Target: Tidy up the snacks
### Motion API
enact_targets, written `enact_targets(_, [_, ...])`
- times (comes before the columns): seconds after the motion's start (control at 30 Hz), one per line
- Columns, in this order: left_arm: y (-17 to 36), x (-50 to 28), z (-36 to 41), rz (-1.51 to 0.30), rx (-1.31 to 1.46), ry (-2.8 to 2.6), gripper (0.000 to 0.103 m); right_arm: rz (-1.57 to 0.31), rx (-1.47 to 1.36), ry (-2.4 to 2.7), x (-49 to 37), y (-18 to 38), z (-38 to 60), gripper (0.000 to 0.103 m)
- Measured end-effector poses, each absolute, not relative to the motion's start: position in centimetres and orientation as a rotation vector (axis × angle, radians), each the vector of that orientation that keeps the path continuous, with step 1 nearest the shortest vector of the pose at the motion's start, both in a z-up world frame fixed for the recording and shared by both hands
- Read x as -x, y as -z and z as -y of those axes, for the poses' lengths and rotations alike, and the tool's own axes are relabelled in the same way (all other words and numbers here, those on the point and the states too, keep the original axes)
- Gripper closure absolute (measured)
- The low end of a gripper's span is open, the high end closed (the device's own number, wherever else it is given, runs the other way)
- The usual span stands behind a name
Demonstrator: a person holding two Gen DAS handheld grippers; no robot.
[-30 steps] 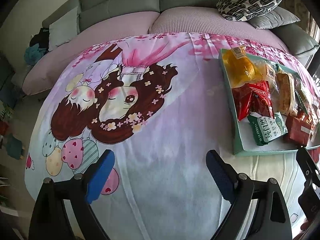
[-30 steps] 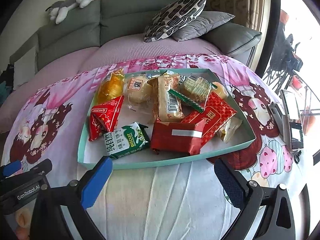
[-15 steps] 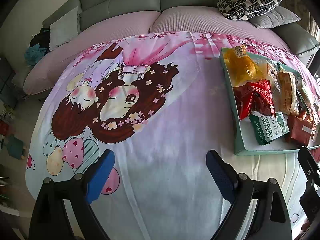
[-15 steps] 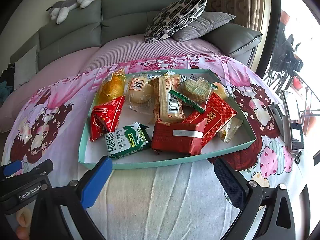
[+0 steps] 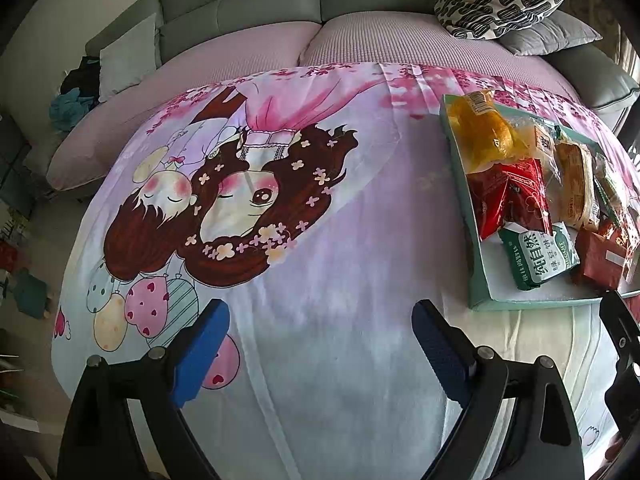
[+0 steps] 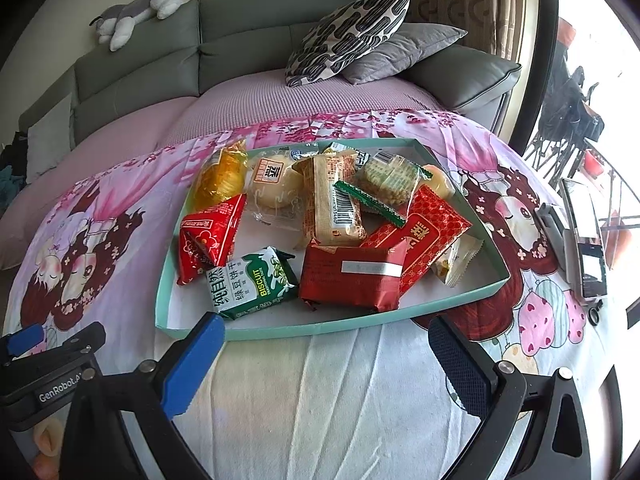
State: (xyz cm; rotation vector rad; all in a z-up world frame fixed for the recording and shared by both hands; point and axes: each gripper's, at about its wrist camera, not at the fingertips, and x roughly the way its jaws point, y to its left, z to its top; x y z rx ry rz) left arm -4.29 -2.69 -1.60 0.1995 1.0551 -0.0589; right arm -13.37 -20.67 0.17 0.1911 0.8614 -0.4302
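A shallow teal tray (image 6: pixel 320 327) lies on a cartoon-print cloth and holds several wrapped snacks: a green biscuit pack (image 6: pixel 250 282), a dark red brick-shaped pack (image 6: pixel 350 278), a red triangular pack (image 6: pixel 208 236), a yellow pack (image 6: pixel 220 174) and a long beige bar (image 6: pixel 332 204). My right gripper (image 6: pixel 324 354) hangs open just in front of the tray's near rim, nothing between its blue pads. In the left wrist view the tray (image 5: pixel 478 268) sits at the right edge. My left gripper (image 5: pixel 320 340) is open over bare cloth, left of the tray, and holds nothing.
The cloth (image 5: pixel 320 240) covers a round table in front of a grey-green sofa (image 6: pixel 240 40) with a patterned cushion (image 6: pixel 352 32) and a plush toy (image 6: pixel 140 8). A phone on a stand (image 6: pixel 584 236) stands on the table's right edge. Bare cloth spreads left of the tray.
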Motion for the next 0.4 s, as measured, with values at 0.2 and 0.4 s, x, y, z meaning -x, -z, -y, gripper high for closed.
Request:
enact_targets(0.2, [1.58, 4.28, 2.58, -1.051, -0.203, 0.058, 0.010, -0.861, -0.192, 0.432, 13.39, -0.17, 20.71, 0.000])
enact_targets(0.4, [1.21, 4.36, 2.55, -1.030, -0.198, 0.057, 0.010, -0.861, -0.192, 0.432, 13.36, -0.20, 20.68, 0.000])
